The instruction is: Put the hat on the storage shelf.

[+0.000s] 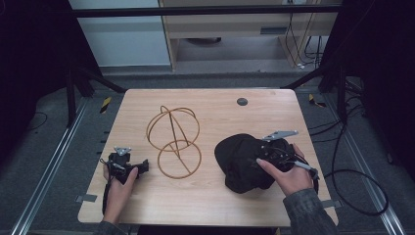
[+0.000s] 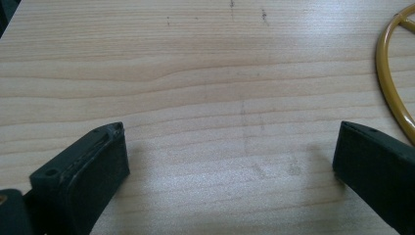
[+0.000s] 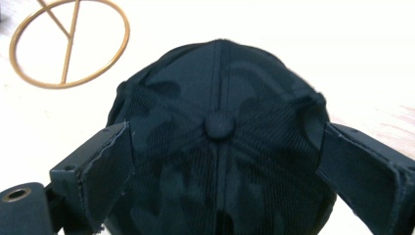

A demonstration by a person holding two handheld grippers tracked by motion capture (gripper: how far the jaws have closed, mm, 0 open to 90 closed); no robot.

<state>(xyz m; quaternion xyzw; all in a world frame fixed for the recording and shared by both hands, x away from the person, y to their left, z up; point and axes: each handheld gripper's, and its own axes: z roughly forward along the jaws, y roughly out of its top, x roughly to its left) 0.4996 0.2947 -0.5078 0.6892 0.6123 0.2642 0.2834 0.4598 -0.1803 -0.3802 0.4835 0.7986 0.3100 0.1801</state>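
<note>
A black cap lies on the wooden table at the right. My right gripper is open over it, jaws spread to either side of the cap's crown and its top button. A gold wire stand made of two rings and crossing rods sits at the table's middle; its base ring is beyond the cap. My left gripper rests low over the table at the left, open, with bare wood between its jaws. The stand's ring edge lies to its right.
A small dark round disc sits near the table's far edge. Black cables trail off the right side. Metal frame rails and dark floor surround the table, with a cabinet behind.
</note>
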